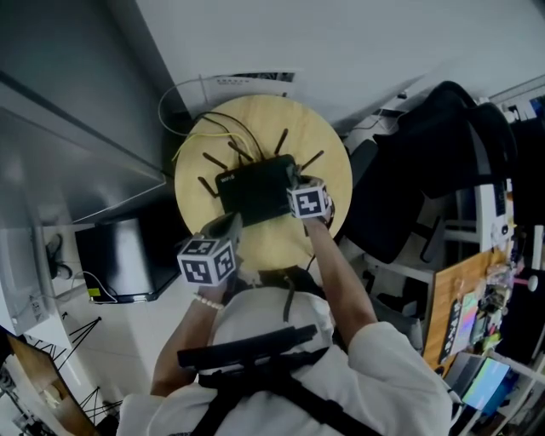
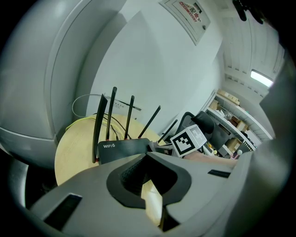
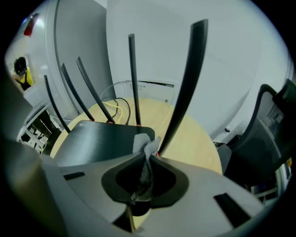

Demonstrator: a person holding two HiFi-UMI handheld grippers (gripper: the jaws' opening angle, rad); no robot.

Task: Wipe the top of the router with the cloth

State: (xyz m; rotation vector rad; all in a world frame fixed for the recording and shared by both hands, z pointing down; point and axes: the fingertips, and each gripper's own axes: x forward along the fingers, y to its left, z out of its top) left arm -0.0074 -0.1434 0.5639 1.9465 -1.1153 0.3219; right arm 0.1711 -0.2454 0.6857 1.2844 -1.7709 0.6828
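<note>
Right tongs (image 3: 147, 154) are clamped on the cloth (image 3: 144, 141). A pale tuft stands out past the tips and a darker fold is wedged between the pads. From my seat the tuft sits over the near corner of the router (image 3: 97, 139), beside the foot of one antenna (image 3: 189, 78); I cannot tell whether it touches the lid.

In the head view the black router lies flat at about the middle of the round wooden tabletop (image 1: 298, 115), antennas splayed outward. The right tongs are at its 4 o'clock corner. White lettering on its side reads "WIFI6" (image 2: 109, 145).

Left tongs (image 2: 149, 153) are at the router's 7 o'clock, near the tabletop's rim. Their tips are together with nothing between them.

Yellow and black cables (image 1: 223, 128) leave the router toward 11 o'clock. A label (image 2: 189, 13) on the wall carries red print too small for me to read. A black office chair (image 1: 409, 187) stands at 3 o'clock.
</note>
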